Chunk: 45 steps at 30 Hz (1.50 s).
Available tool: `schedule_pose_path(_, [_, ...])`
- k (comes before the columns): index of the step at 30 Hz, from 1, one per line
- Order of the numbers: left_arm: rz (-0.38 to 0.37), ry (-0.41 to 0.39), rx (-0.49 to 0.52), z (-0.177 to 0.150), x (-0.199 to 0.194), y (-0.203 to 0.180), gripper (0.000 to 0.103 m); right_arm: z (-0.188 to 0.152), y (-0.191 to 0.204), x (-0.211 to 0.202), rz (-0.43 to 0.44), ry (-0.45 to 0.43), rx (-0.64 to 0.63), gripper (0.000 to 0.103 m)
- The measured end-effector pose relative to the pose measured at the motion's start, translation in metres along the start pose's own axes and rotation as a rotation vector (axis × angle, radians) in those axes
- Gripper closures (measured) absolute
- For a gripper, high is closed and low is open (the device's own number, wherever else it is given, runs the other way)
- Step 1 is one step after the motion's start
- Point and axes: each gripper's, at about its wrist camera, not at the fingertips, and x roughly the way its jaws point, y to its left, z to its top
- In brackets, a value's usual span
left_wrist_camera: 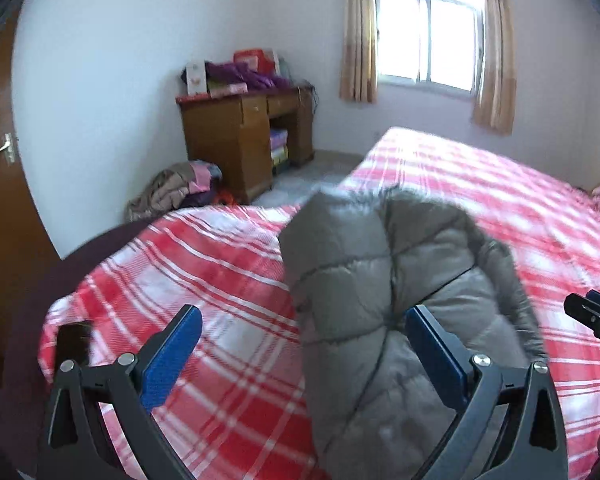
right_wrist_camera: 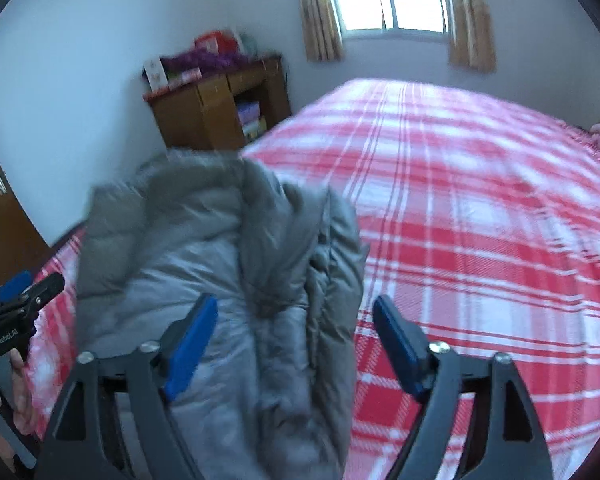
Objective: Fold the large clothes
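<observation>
A grey quilted puffer coat (left_wrist_camera: 384,280) with a fur-trimmed hood lies bunched on the near part of the red and white plaid bed (left_wrist_camera: 228,288). My left gripper (left_wrist_camera: 304,330) is open, its blue pads spread, its right pad against the coat. In the right wrist view the coat (right_wrist_camera: 220,248) lies between the spread fingers of my open right gripper (right_wrist_camera: 294,326). The right gripper shows at the right edge of the left wrist view (left_wrist_camera: 592,316). The left gripper shows at the left edge of the right wrist view (right_wrist_camera: 16,296).
The plaid bed (right_wrist_camera: 480,200) stretches far to the right. A wooden desk (left_wrist_camera: 244,136) with boxes and purple cloth stands by the far wall. A pile of clothes (left_wrist_camera: 176,192) lies on the floor beside it. A brown door (left_wrist_camera: 0,160) is at left. A curtained window (left_wrist_camera: 428,40) is behind.
</observation>
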Motion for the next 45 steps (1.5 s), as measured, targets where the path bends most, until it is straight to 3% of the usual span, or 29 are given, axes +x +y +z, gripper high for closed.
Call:
schedule_pose_path(6, [0.002, -0.094, 0.013, 0.008, -0.065, 0.001, 0.001, -0.002, 0.028, -0.083, 0.002, -0.126, -0.051, 0.015])
schedule_pose_path(12, [-0.029, -0.148, 0.011, 0.015, -0.091, -0.004, 0.001, -0.004, 0.054, -0.126, 0.022, -0.224, -0.083, 0.014])
schedule_pose_path(45, [-0.026, -0.152, 0.022, 0.016, -0.095, -0.003, 0.001, -0.009, 0.071, -0.139, 0.065, -0.244, -0.113, 0.014])
